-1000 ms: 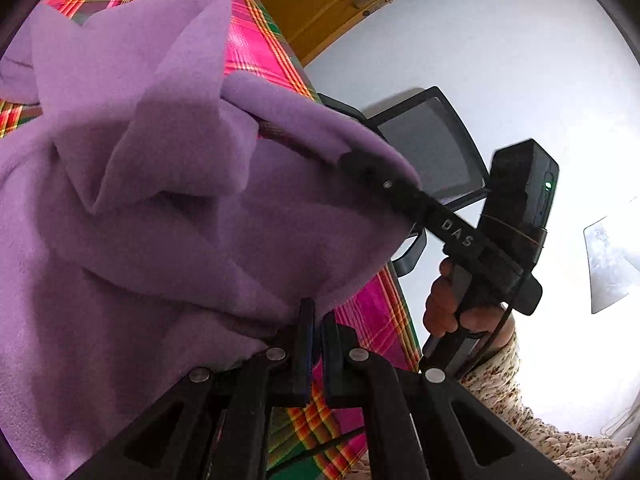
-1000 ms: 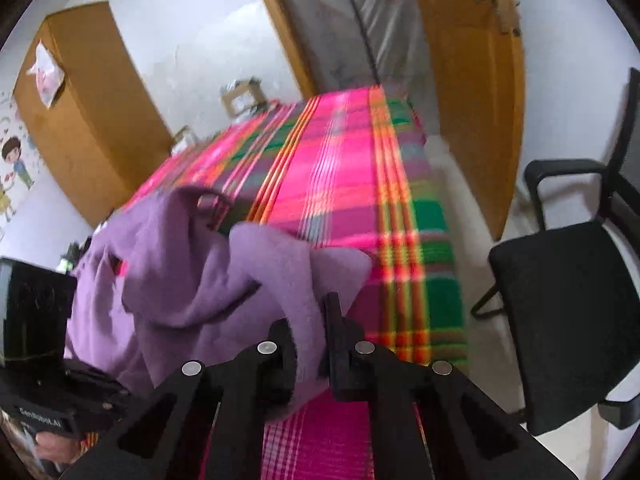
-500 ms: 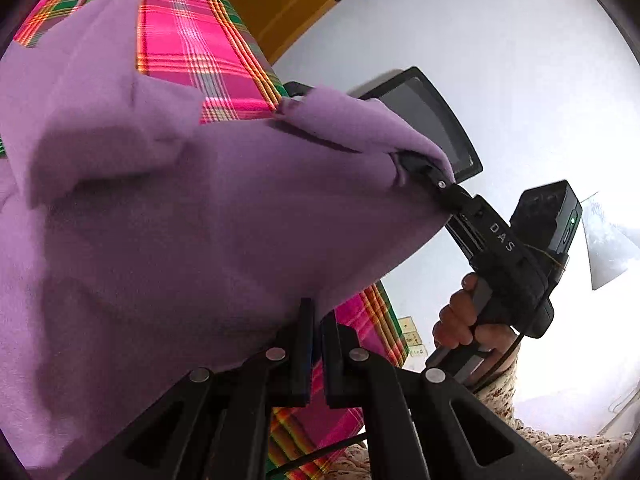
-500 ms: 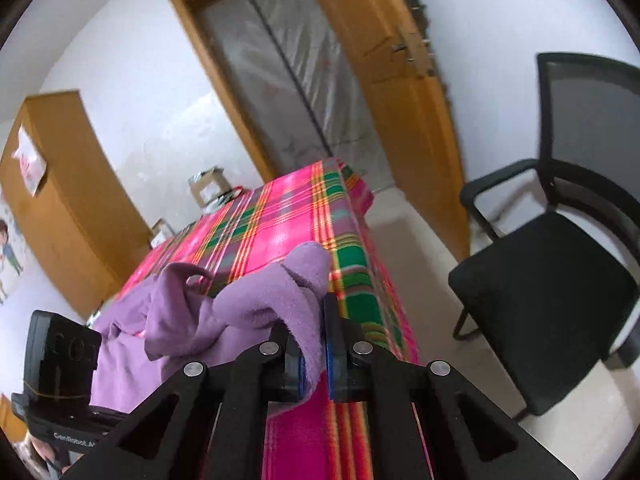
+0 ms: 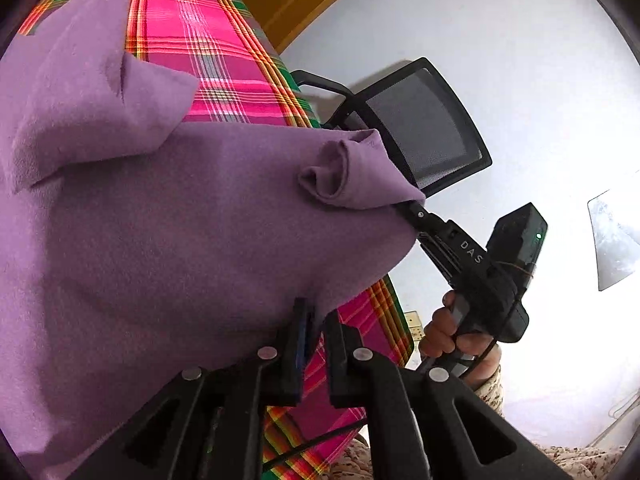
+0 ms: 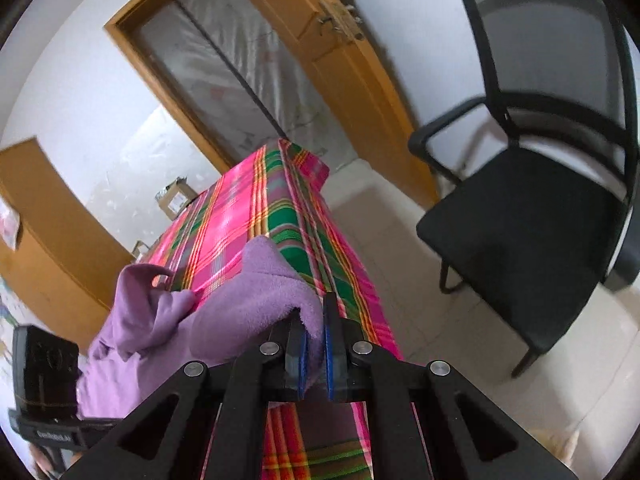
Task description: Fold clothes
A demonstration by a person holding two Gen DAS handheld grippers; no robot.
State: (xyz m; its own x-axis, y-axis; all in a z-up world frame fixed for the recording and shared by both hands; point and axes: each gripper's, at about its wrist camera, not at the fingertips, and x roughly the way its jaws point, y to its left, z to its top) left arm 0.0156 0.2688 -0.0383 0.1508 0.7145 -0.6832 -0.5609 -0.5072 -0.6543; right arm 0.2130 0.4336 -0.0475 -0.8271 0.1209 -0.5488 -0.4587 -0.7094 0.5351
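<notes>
A purple fleece garment (image 5: 168, 232) hangs lifted above the table with the pink and green plaid cloth (image 5: 208, 56). My left gripper (image 5: 314, 316) is shut on its lower edge. In the left wrist view my right gripper (image 5: 412, 210) pinches another corner farther off, held by a hand (image 5: 448, 332). In the right wrist view my right gripper (image 6: 314, 320) is shut on the purple garment (image 6: 240, 304), which trails left and down toward the left gripper's body (image 6: 44, 384). The cloth is stretched between the two grippers.
A black mesh office chair (image 6: 536, 200) stands to the right of the plaid table (image 6: 280, 216). A wooden door frame (image 6: 360, 64) lies behind, and cardboard boxes (image 6: 176, 196) sit at the table's far end. A wooden cabinet (image 6: 48, 240) is at the left.
Both grippers have risen with the garment, lifting it off the table and pulling it taut. The right gripper has swung outward toward the chair.
</notes>
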